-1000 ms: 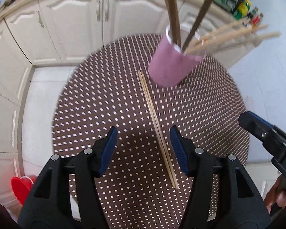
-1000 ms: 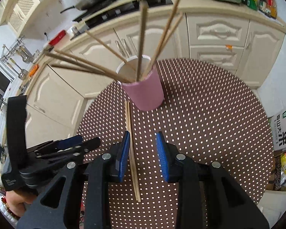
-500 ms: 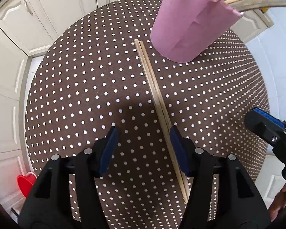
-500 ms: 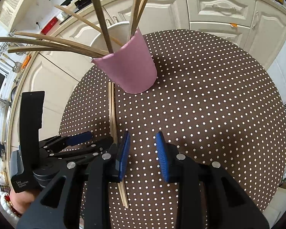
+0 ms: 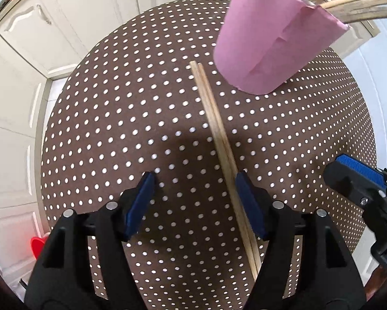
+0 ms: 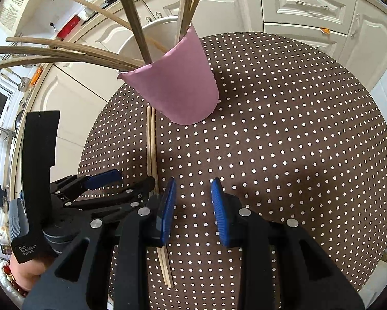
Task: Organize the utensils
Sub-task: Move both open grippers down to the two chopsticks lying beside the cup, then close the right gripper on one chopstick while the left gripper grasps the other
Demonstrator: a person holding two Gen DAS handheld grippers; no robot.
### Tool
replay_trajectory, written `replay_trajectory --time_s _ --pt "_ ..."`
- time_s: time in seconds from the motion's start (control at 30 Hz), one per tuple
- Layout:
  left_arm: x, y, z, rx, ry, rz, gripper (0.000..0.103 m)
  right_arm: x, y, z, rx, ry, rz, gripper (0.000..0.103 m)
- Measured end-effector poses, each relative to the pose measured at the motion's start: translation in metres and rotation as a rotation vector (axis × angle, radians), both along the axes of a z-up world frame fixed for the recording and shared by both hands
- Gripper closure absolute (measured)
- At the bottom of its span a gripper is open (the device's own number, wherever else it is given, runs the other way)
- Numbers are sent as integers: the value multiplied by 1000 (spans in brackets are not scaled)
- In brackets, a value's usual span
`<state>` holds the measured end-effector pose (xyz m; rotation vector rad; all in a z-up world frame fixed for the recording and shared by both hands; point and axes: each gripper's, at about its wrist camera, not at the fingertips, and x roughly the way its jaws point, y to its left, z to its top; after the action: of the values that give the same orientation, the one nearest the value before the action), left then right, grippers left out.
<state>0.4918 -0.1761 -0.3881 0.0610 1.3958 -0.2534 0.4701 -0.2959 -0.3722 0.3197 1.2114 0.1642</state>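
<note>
Most chopsticks already stand in the pink cup (image 5: 273, 46), one pair (image 5: 216, 129) left flat on the bench (image 5: 115, 118) beside it, left gripper (image 5: 193, 183) fingers wide open astride that pair, right gripper (image 6: 192, 188) open, empty, nearby.

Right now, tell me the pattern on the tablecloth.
The tablecloth is brown with small white polka dots, clearest in the right wrist view.
</note>
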Motion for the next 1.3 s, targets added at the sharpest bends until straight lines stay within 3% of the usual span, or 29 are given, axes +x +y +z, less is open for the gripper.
replay_trajectory --time_s 0.4,0.5,0.8,0.97,1.3 --pt "-9 10 5 20 -3 12 37 8 9 -7 9 9 22 76" --pt "-14 20 2 75 1 13 39 13 16 -9 13 9 37 76" --pt "-17 53 12 -39 -15 74 40 39 56 -22 -26 9 128 76" --pt "-14 72 19 -50 -28 112 40 54 76 -32 -61 20 178 77" --pt "-3 95 18 -47 -43 162 40 71 98 -45 -144 45 207 98"
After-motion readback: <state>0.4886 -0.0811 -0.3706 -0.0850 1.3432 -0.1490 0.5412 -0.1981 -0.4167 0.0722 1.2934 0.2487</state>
